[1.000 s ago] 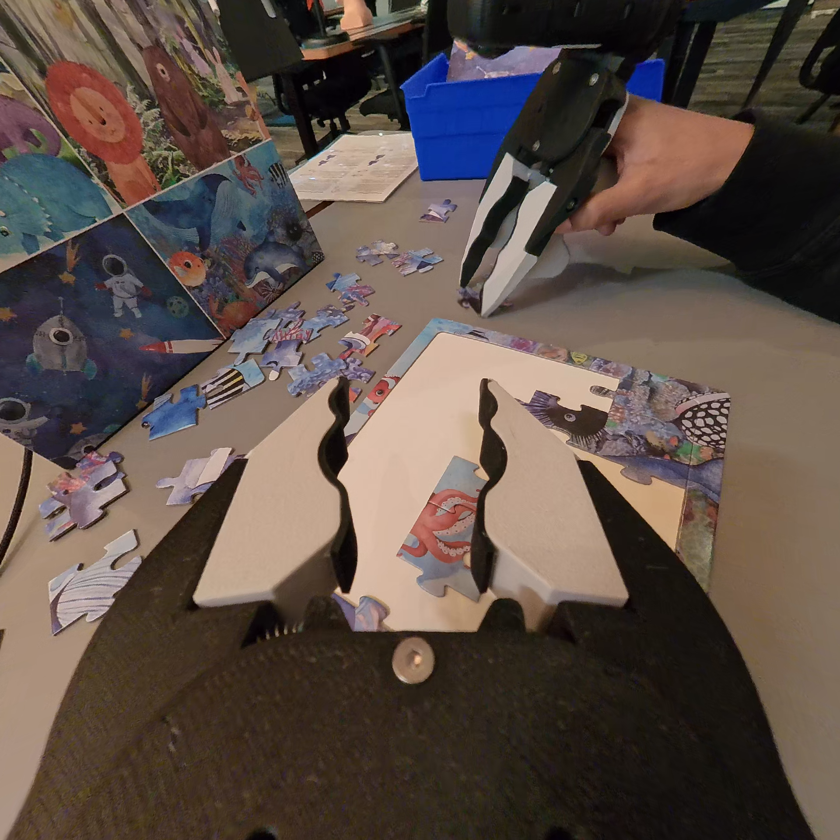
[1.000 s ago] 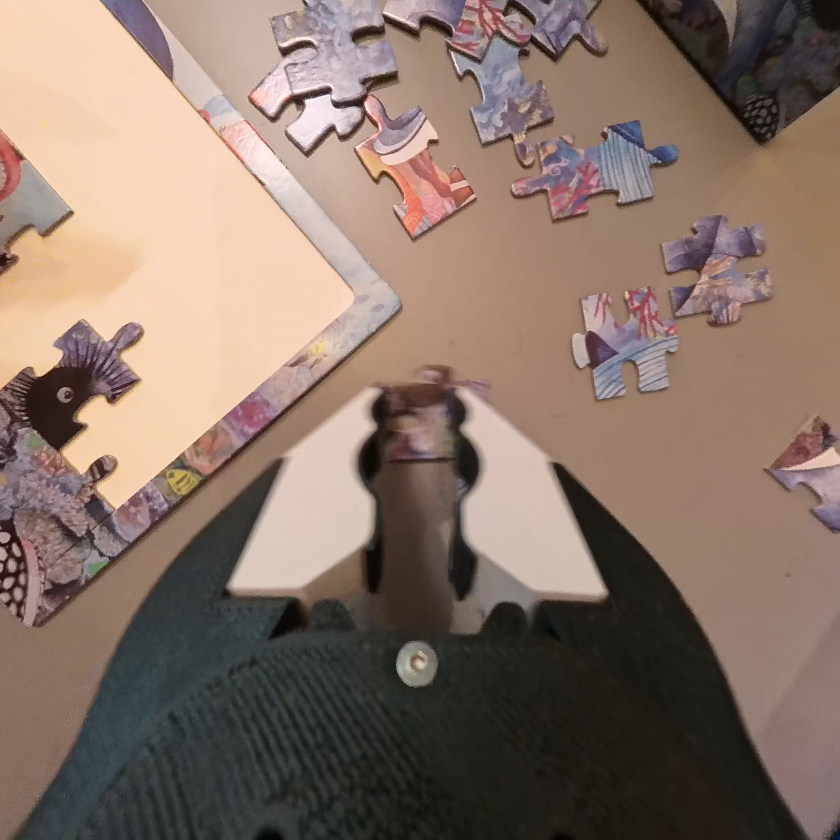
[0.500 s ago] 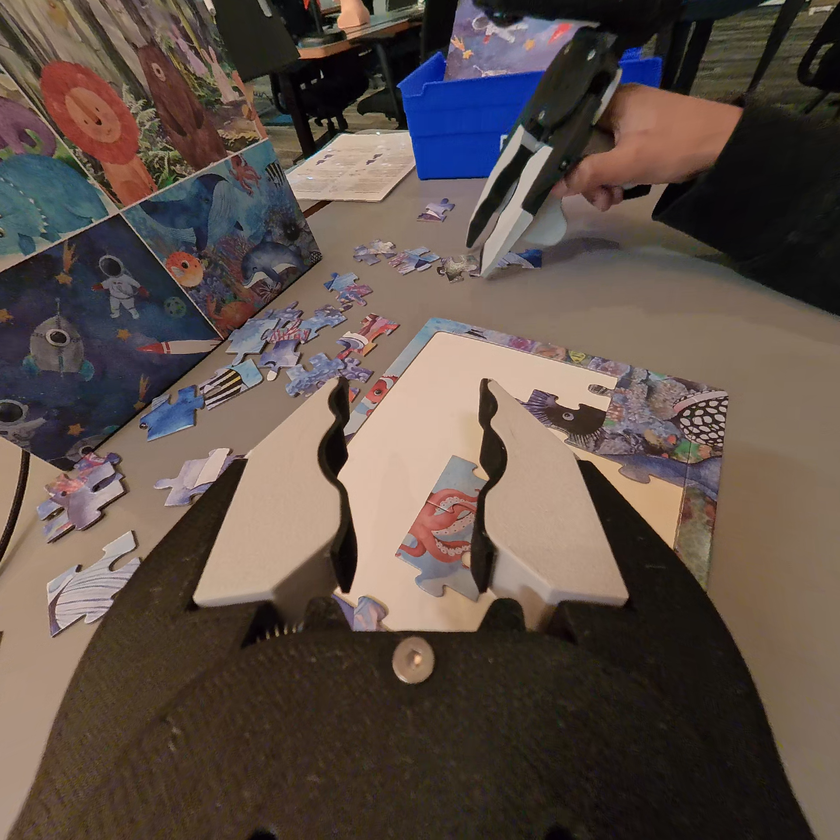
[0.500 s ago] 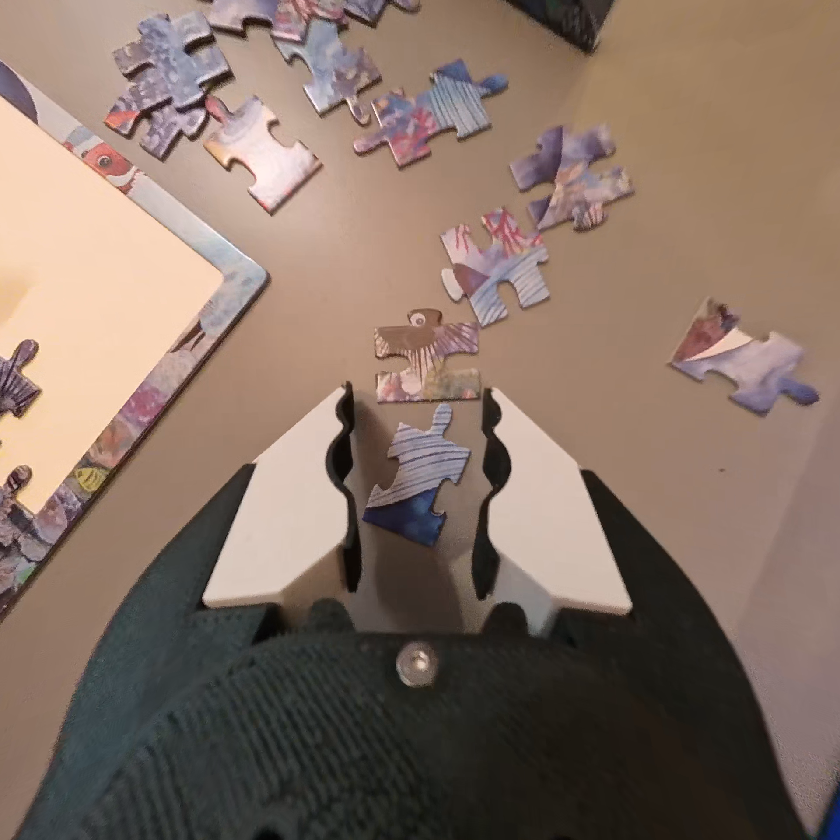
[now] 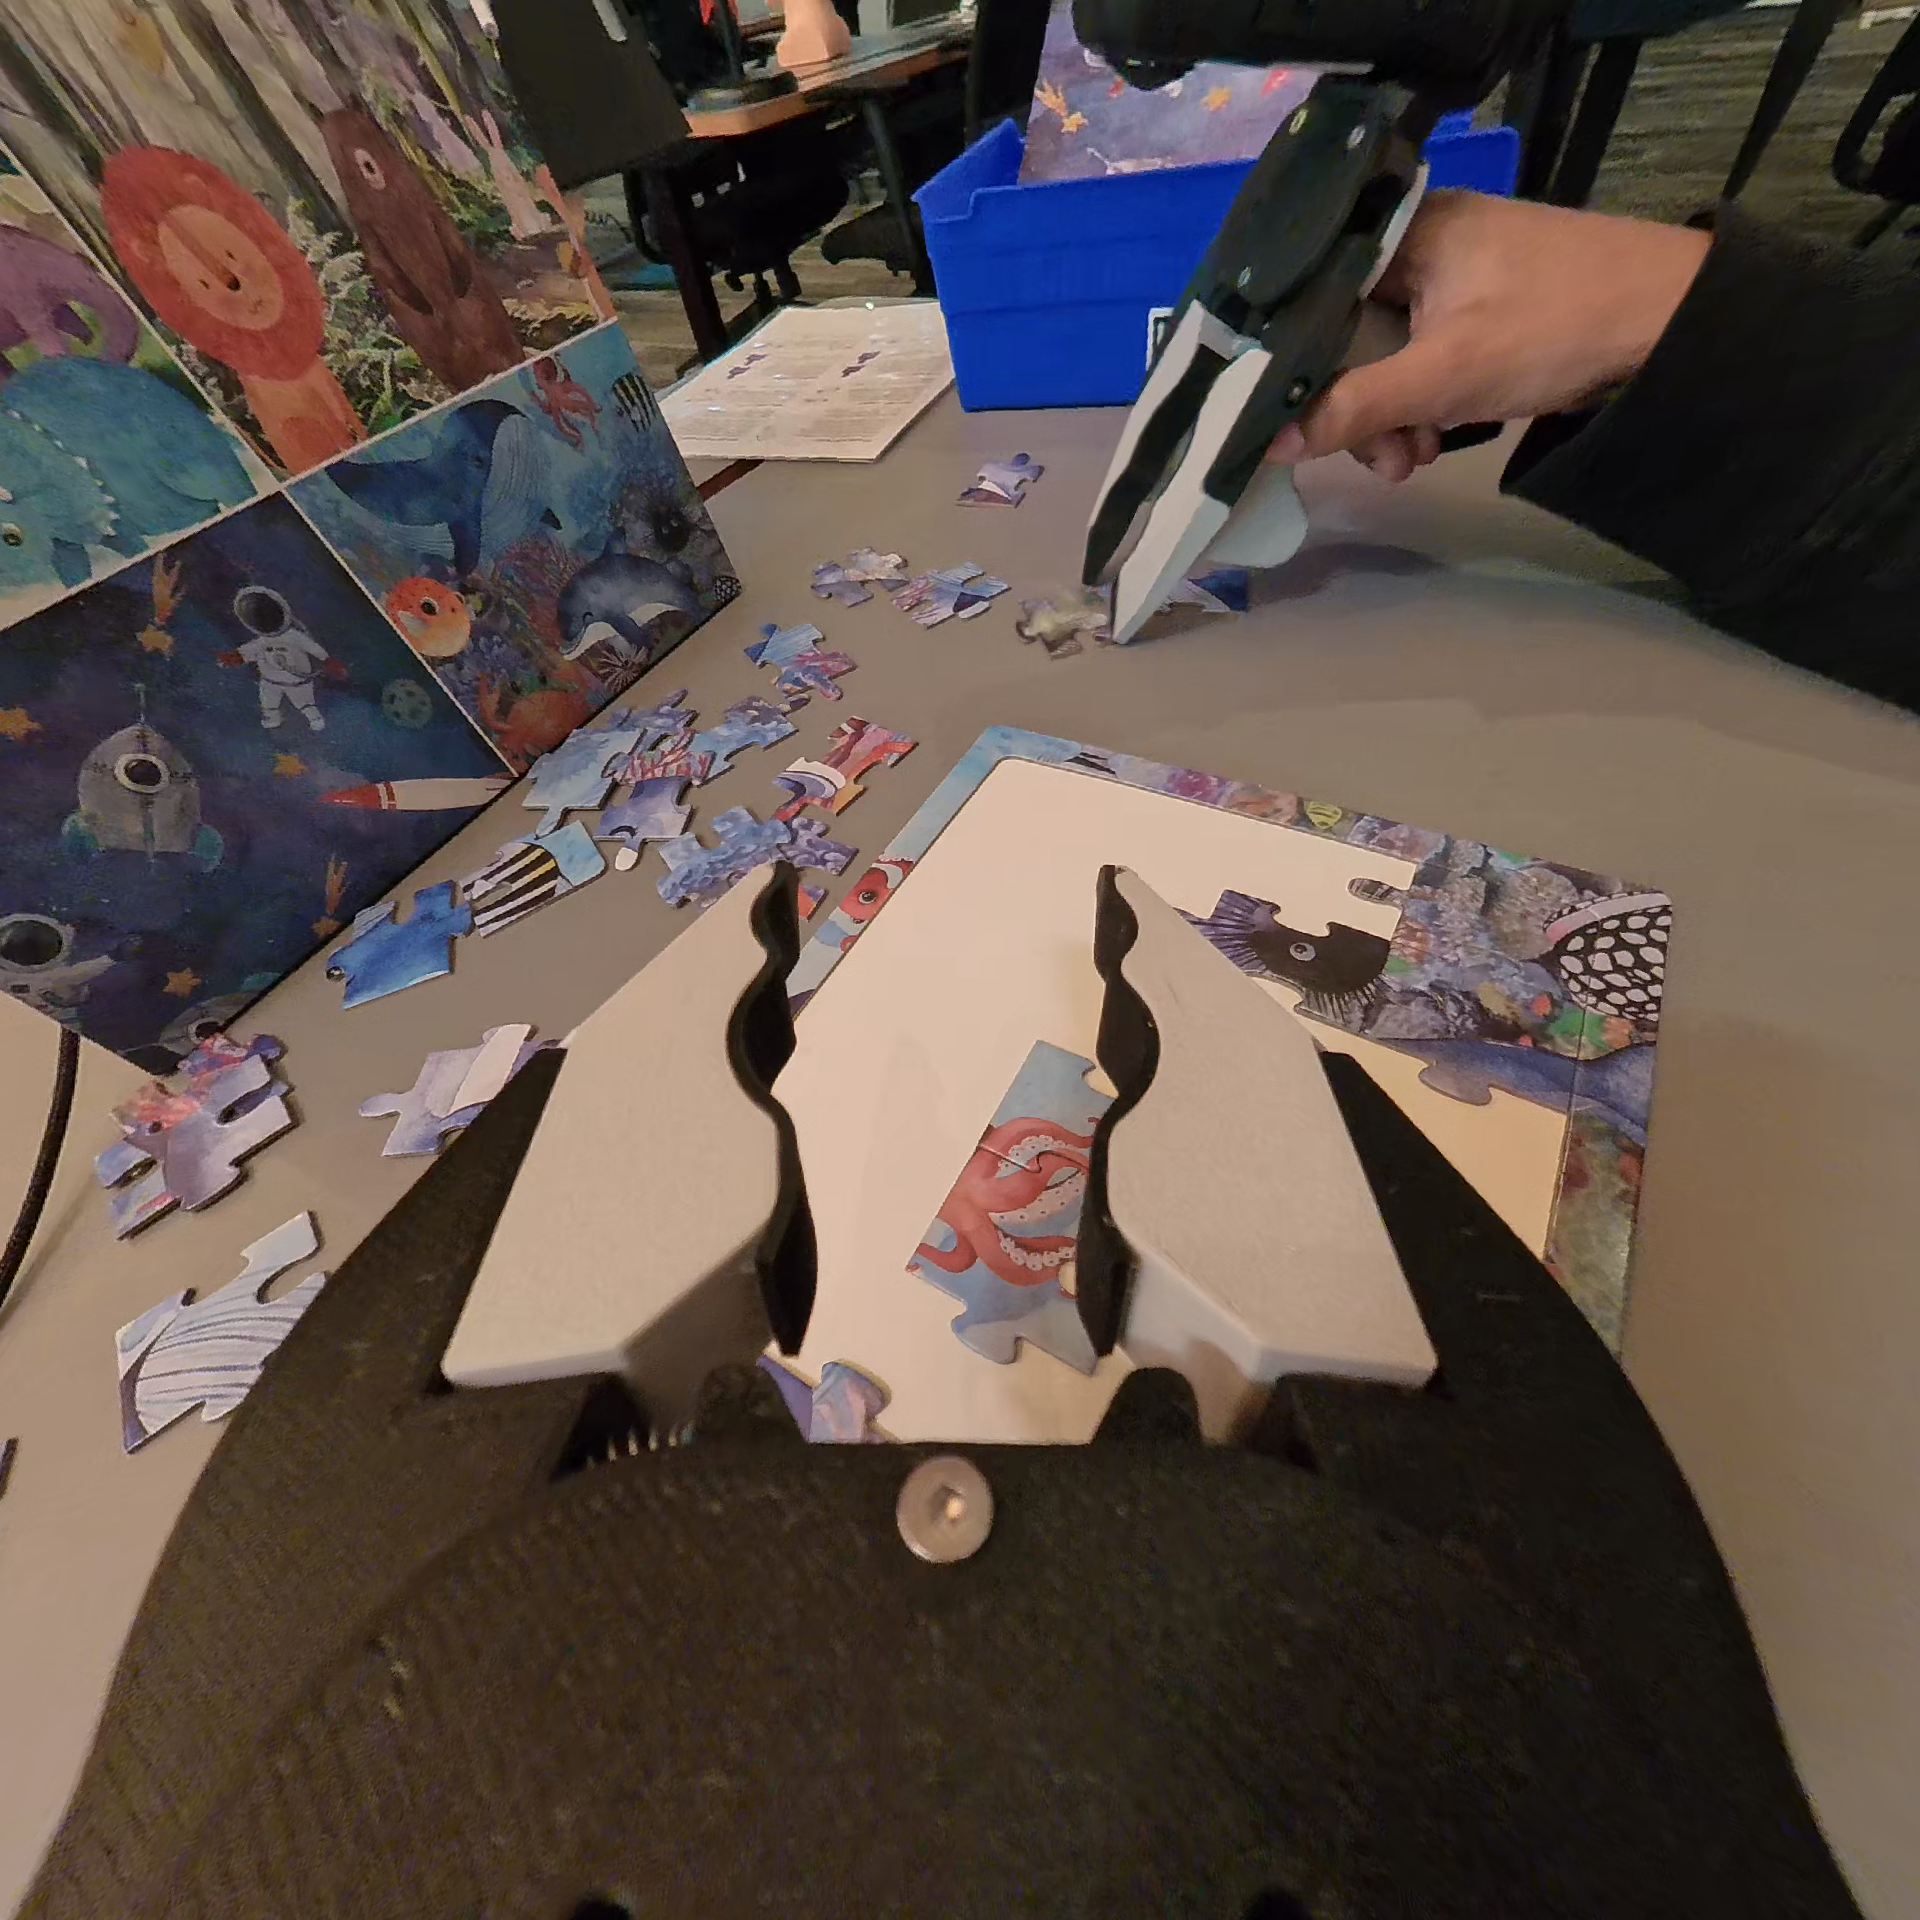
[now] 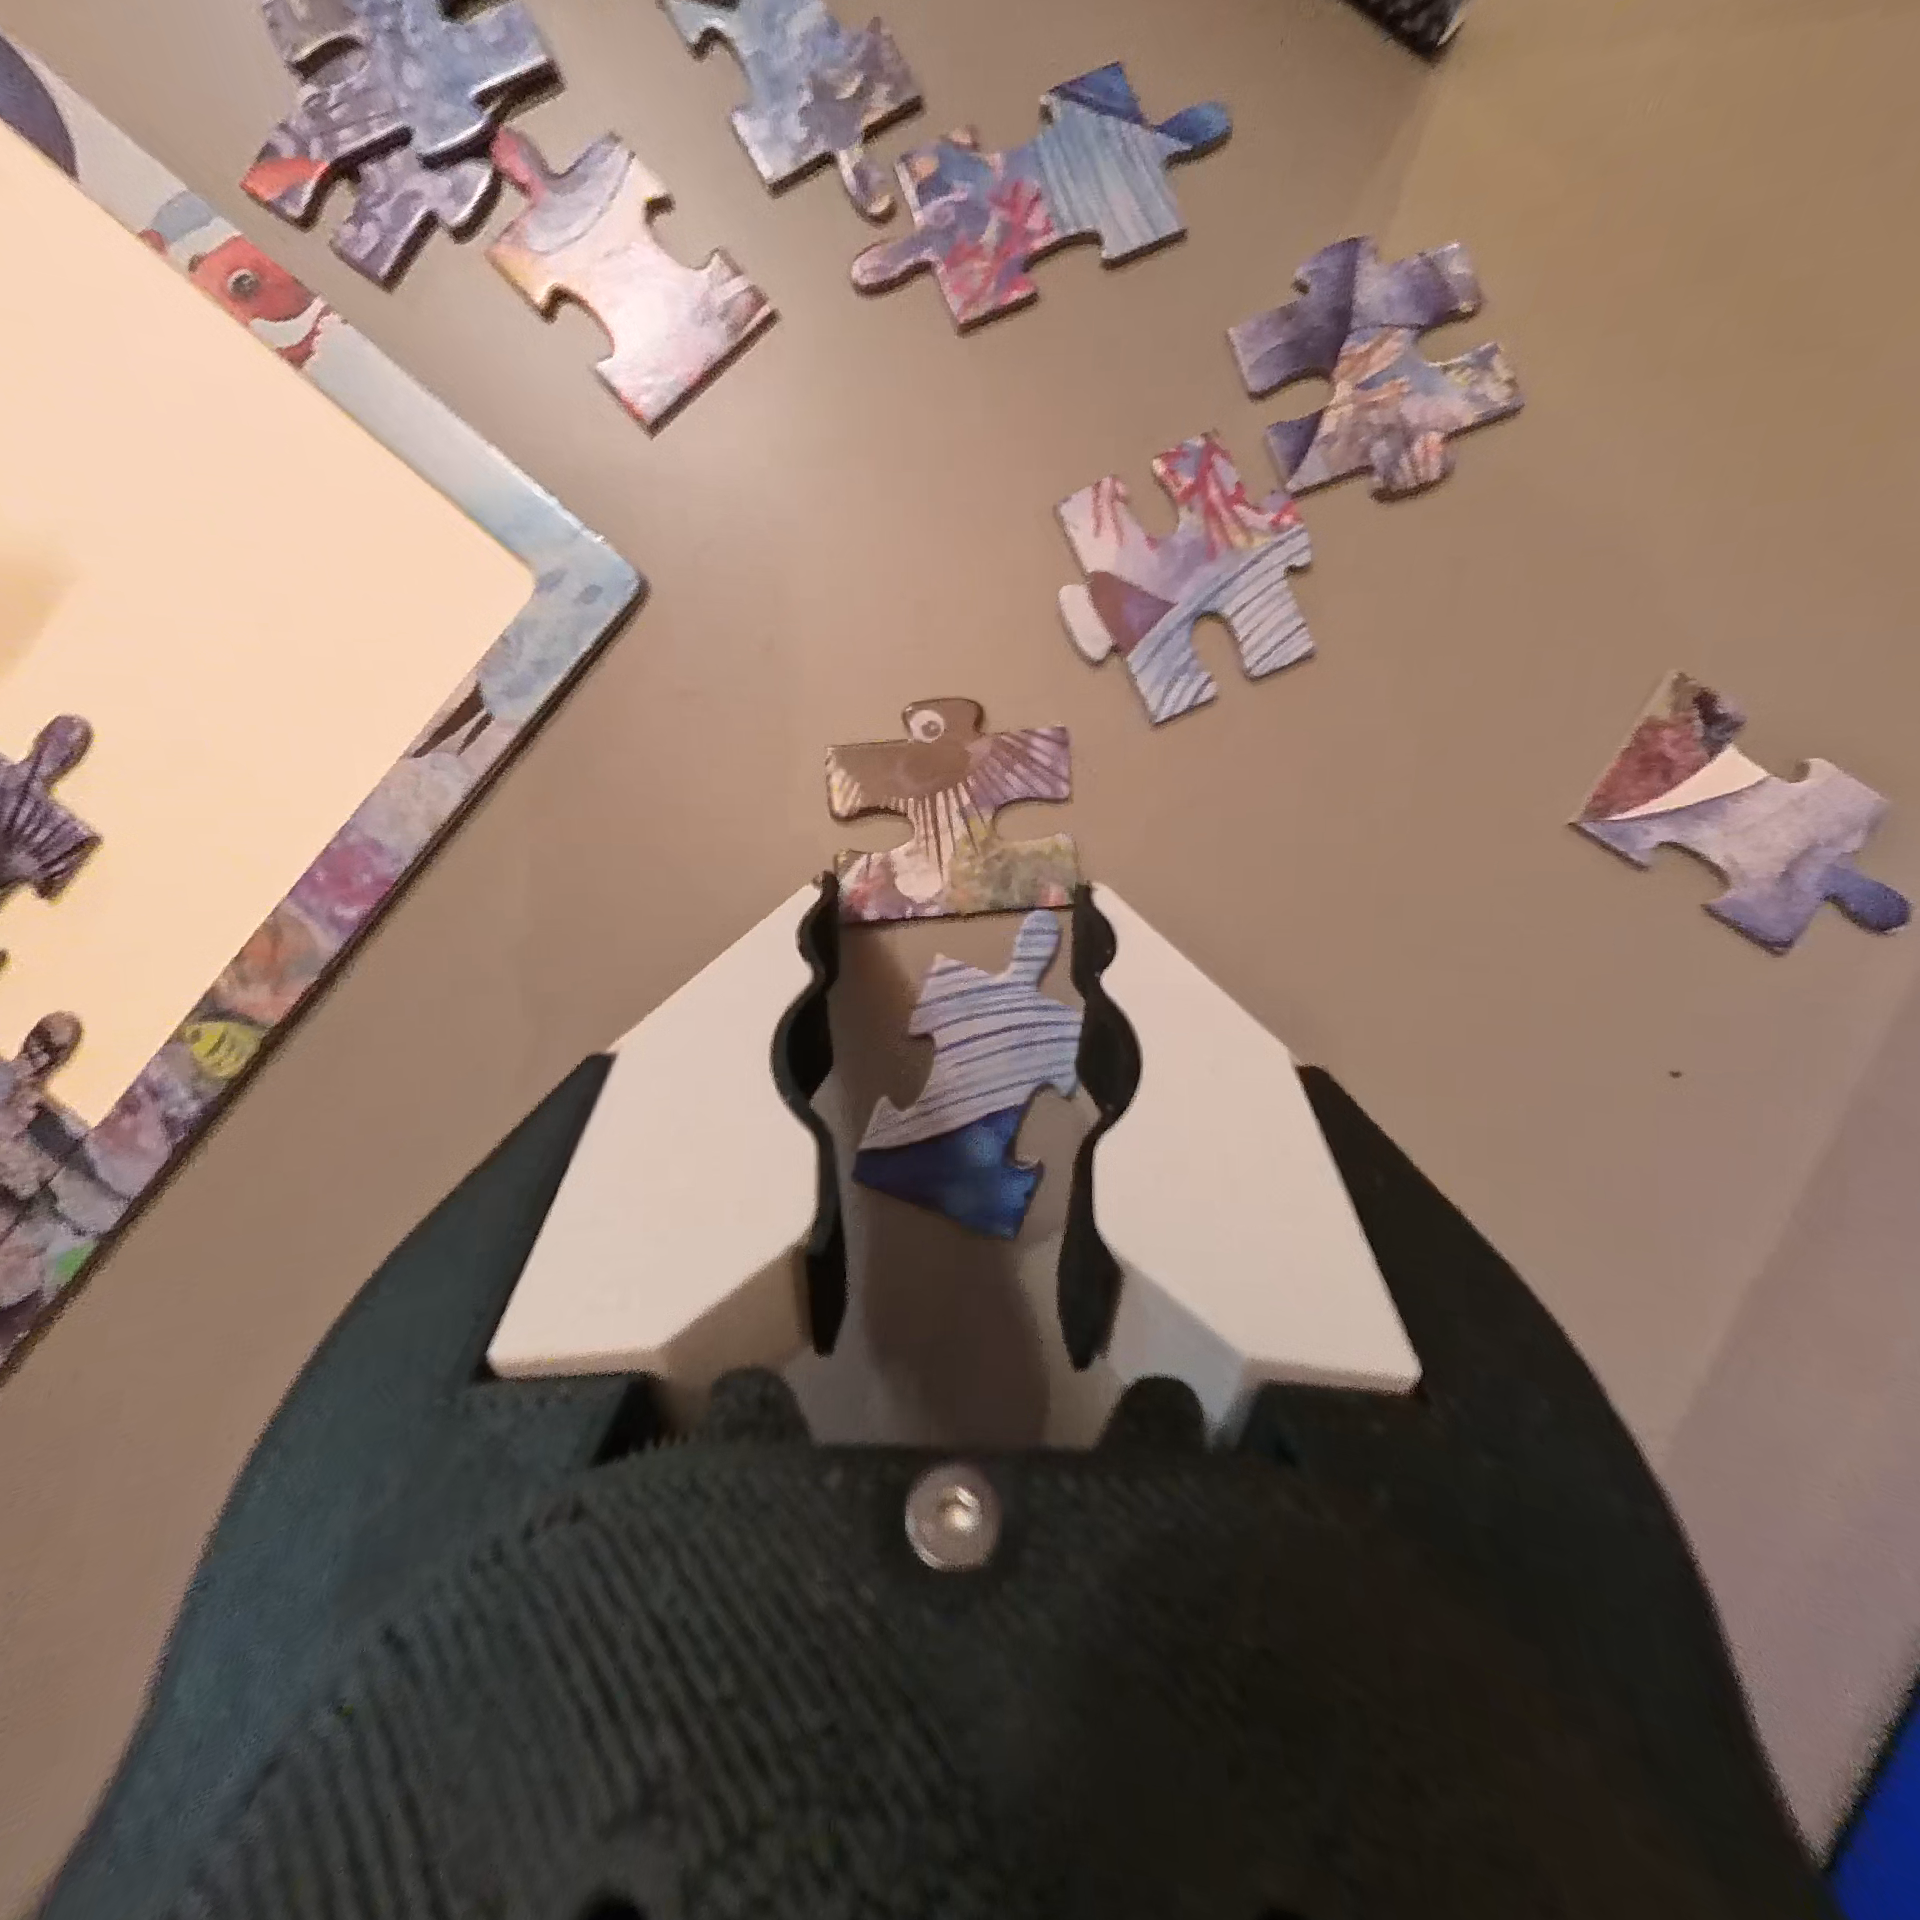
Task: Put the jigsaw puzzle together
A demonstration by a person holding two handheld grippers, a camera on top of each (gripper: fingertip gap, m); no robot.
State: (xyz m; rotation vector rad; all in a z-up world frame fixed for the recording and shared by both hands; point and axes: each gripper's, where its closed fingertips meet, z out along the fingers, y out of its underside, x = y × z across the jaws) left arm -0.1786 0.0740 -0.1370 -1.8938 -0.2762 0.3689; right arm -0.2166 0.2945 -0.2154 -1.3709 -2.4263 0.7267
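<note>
The puzzle frame board [image 5: 1600, 1174] lies flat with a fish section [image 5: 1455, 966] filled at its right and an octopus piece [image 5: 1013, 1195] in its white middle. My left gripper [image 5: 940, 894] is open and empty, hovering over the board. My right gripper [image 6: 958, 896], which also shows in the left wrist view [image 5: 1112, 613], is down at the table beyond the board's far corner [image 6: 582, 592]. Its fingertips press both sides of a brown fish piece [image 6: 951, 810] that lies flat. A blue striped piece [image 6: 966, 1081] lies under the jaws.
Several loose pieces [image 5: 686, 790] are scattered left of the board, more in the right wrist view [image 6: 1184, 582]. A picture box [image 5: 312, 520] stands at the left, a blue bin [image 5: 1039, 281] and a paper sheet [image 5: 821, 384] at the back. A black cable [image 5: 42, 1143] runs at the left edge. Across from one pair of fingers to the other is roughly 25 centimeters.
My right gripper carried the fish piece away from the board, dropped it on the table, then came lower and narrowed its jaws onto it. My left gripper has not moved.
</note>
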